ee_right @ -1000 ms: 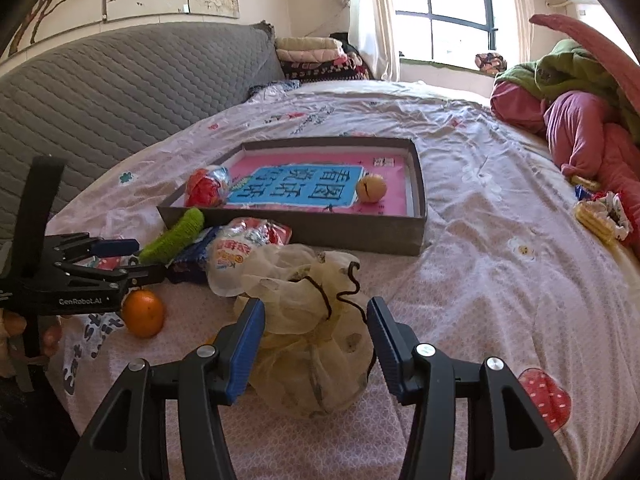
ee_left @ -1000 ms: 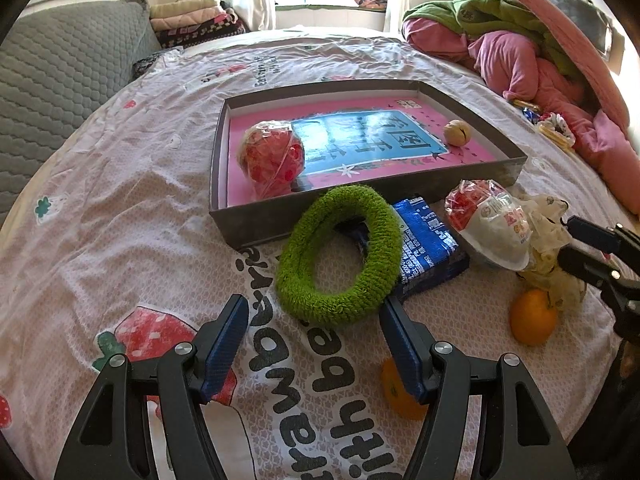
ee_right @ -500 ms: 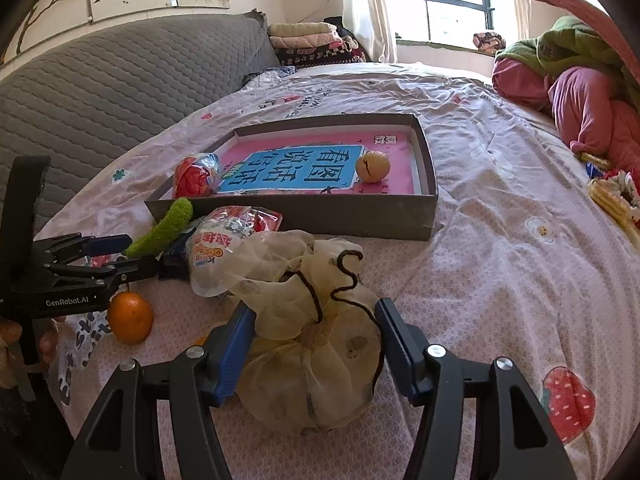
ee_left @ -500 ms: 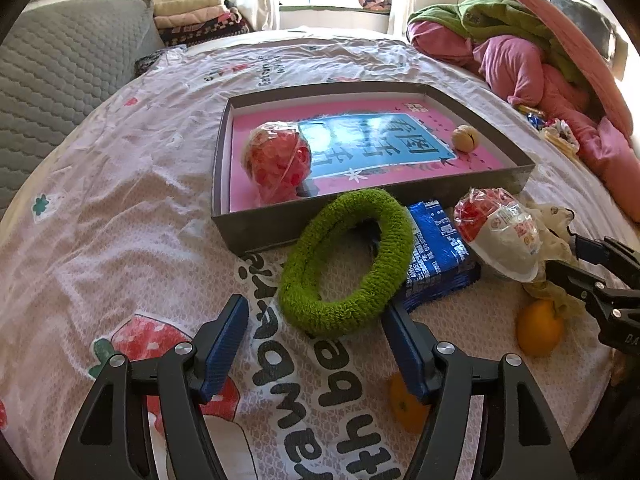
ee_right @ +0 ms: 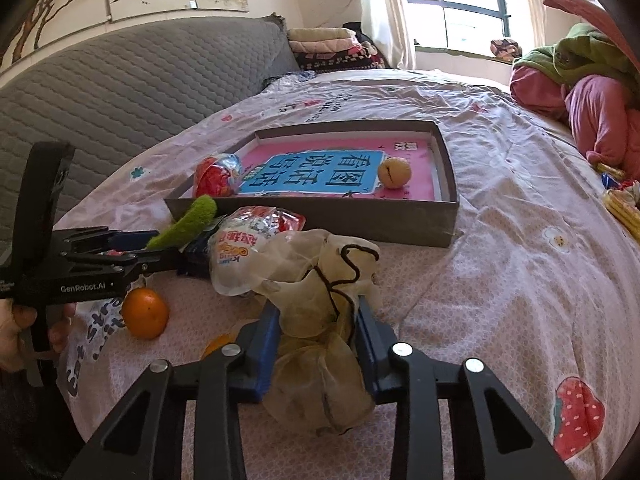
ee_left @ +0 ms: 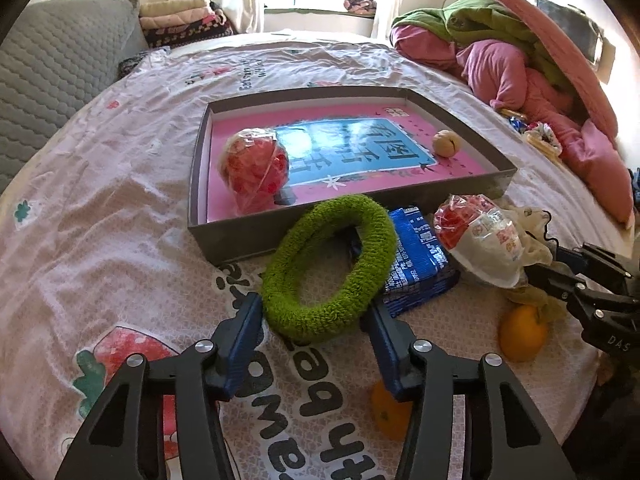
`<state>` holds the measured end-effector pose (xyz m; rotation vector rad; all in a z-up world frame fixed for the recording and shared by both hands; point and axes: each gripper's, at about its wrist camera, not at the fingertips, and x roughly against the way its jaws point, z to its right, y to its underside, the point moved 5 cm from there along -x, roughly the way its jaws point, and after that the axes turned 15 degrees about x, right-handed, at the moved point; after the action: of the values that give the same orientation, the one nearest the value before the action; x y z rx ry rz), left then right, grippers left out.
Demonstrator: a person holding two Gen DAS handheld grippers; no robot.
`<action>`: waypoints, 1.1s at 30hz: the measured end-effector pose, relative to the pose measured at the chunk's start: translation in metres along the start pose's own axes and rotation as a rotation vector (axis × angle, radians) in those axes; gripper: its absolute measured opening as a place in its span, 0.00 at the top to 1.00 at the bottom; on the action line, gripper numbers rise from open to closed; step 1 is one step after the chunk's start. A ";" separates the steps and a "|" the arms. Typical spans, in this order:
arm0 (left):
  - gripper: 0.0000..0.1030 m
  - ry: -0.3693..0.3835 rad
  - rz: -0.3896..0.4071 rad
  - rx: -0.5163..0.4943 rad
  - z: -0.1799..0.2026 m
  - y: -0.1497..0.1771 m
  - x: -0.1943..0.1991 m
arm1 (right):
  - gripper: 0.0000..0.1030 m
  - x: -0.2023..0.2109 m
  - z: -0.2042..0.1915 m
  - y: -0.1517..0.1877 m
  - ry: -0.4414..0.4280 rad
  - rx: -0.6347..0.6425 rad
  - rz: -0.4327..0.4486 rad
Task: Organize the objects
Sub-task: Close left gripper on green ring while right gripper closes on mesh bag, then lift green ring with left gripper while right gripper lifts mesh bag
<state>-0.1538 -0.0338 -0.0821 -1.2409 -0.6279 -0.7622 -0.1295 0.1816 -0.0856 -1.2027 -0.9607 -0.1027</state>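
Observation:
A grey box [ee_left: 256, 236] with a pink and blue lining lies on the bed and holds a red wrapped ball [ee_left: 254, 168] and a small tan ball [ee_left: 445, 143]. A green fuzzy ring [ee_left: 328, 268] leans on the box's near wall. My left gripper [ee_left: 316, 320] closes around the ring's near edge, fingers touching it. My right gripper [ee_right: 316, 320] is shut on a beige mesh drawstring bag [ee_right: 316, 312]. A blue packet [ee_left: 420, 260], a snack bag [ee_left: 480, 236] and two oranges [ee_left: 520, 332] lie beside them.
The bed has a pink printed sheet [ee_left: 100, 220]. A grey quilted headboard [ee_right: 100, 92] is at the left. Pink and green bedding [ee_left: 520, 52] is piled at the right. Small wrapped items [ee_right: 624, 200] lie by the right edge.
Both grippers moved forward and narrowed. The left fingers now reach the green ring's sides. The right fingers have closed on the mesh bag.

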 end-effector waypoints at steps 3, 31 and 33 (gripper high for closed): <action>0.51 0.006 -0.001 -0.004 0.001 0.001 0.000 | 0.67 -0.001 0.003 0.001 -0.013 -0.012 0.003; 0.86 0.034 0.048 0.043 -0.004 -0.005 0.014 | 0.86 0.009 0.016 0.002 0.002 -0.039 0.049; 0.86 0.041 0.056 0.049 -0.004 -0.006 0.017 | 0.86 0.010 0.016 0.003 0.005 -0.042 0.052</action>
<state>-0.1480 -0.0417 -0.0665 -1.1907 -0.5729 -0.7201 -0.1309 0.2000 -0.0804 -1.2650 -0.9259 -0.0849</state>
